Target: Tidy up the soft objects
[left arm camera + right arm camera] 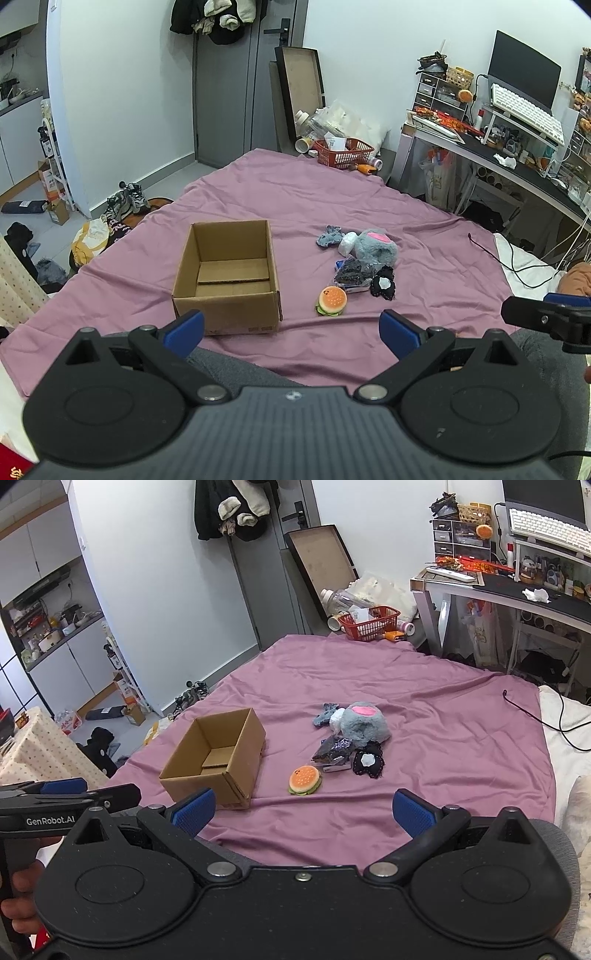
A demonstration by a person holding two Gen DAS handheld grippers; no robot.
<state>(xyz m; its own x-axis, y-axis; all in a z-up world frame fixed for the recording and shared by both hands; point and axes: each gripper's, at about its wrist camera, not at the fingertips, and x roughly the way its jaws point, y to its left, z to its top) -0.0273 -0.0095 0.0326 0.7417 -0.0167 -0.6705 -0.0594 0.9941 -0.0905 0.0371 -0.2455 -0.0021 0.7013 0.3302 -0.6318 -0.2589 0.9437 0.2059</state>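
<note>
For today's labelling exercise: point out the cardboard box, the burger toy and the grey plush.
cardboard box (pixel 225 310), left wrist view, near outer wall.
burger toy (pixel 332 298), left wrist view, top bun.
grey plush (pixel 364 725), right wrist view, furry body.

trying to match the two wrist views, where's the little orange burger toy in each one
Left wrist: the round orange burger-shaped squishy toy lies just below centre, right of the open brown cardboard box.
Right wrist: burger toy at centre, again right of the box.
Shared landmark: the cardboard box.

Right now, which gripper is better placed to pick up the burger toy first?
Probably the right gripper: the burger toy sits almost centred ahead of its open fingers. The left gripper faces the cardboard box more.
</note>
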